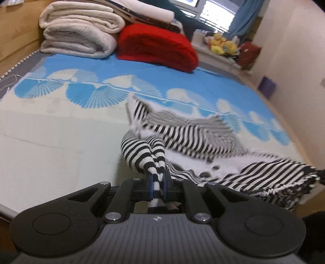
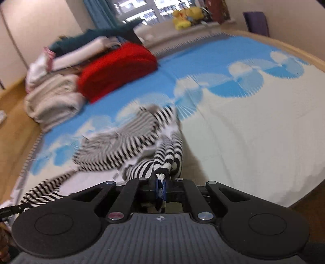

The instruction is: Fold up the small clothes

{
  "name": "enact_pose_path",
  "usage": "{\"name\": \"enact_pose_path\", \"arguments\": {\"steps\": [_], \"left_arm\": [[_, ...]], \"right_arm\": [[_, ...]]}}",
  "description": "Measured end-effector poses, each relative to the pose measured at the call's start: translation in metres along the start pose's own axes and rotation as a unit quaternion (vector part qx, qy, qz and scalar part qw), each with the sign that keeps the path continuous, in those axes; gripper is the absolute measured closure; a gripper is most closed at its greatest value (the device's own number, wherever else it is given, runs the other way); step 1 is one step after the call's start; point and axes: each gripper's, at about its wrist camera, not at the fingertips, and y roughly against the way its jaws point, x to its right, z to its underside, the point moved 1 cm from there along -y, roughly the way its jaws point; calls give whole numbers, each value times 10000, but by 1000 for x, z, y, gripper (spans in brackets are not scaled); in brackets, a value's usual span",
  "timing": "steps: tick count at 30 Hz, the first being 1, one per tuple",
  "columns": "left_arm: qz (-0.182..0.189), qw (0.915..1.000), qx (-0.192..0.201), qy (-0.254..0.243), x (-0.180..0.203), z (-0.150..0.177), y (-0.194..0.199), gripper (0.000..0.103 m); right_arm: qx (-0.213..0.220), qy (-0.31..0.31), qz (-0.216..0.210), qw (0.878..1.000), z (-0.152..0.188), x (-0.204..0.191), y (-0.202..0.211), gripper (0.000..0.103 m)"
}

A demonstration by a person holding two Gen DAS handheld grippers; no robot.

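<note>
Striped garment (image 1: 182, 134): ribbed knit cloth, matt. Left gripper (image 1: 157, 180): matt black plastic, blue pads, bright metal rivets. Bed cover (image 1: 61, 126): smooth printed cloth. Behind the garment, red blanket (image 1: 158, 46): fuzzy; cream quilt (image 1: 77, 34): soft, stitched.

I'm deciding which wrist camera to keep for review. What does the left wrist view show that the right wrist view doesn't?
Only the left wrist view shows the left gripper shut on the striped garment.

Only the right wrist view shows the right gripper shut on that garment, plus wooden floor beside the bed.

Both show the blue-and-white bedspread, the red blanket, the cream quilt and yellow plush toys.
</note>
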Motion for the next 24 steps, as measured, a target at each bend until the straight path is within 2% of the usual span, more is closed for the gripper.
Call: {"name": "enact_pose_path", "arguments": {"steps": [3,5,7,11,15,17,18,20,21,22,23,24], "left_arm": [[273,9996,-83,-66,-1,-1,21,94],[408,9989,-238,-8,-5,-3,18,94],[447,9984,-332,37,-10,-9,2,94],[405,9961,-615,476,-31,-37,-70,93],[310,9921,-869,851,-54,-69,-142,90],[387,9895,-917,1045,-68,-76,-170,87],[380,9879,-894,1207,-76,-75,-179,79],[219,9802,-1067,1653,-92,-73,-193,71],[214,9783,-1047,1777,-94,-75,-192,71],[271,9794,-867,1802,-95,-80,-187,68],[295,9816,-709,1749,-93,-83,-182,59],[310,9845,-597,1622,-89,-86,-178,52]], "right_arm": [[23,100,-225,9997,-2,-1,31,100],[40,162,-379,9991,-5,-1,41,100],[-34,164,-418,9990,-11,0,34,100],[-212,32,-277,9994,-32,9,-18,100],[-614,-69,-124,9980,-66,34,-105,100],[-808,-54,64,9967,-75,43,-145,99],[-837,-73,238,9962,-77,47,-161,98],[-853,-205,496,9949,-76,54,-183,93],[-927,-284,622,9933,-77,57,-191,92],[-890,-391,702,9928,-78,57,-193,89],[-772,-487,706,9933,-80,57,-192,86],[-641,-576,700,9938,-82,57,-189,78]]}}
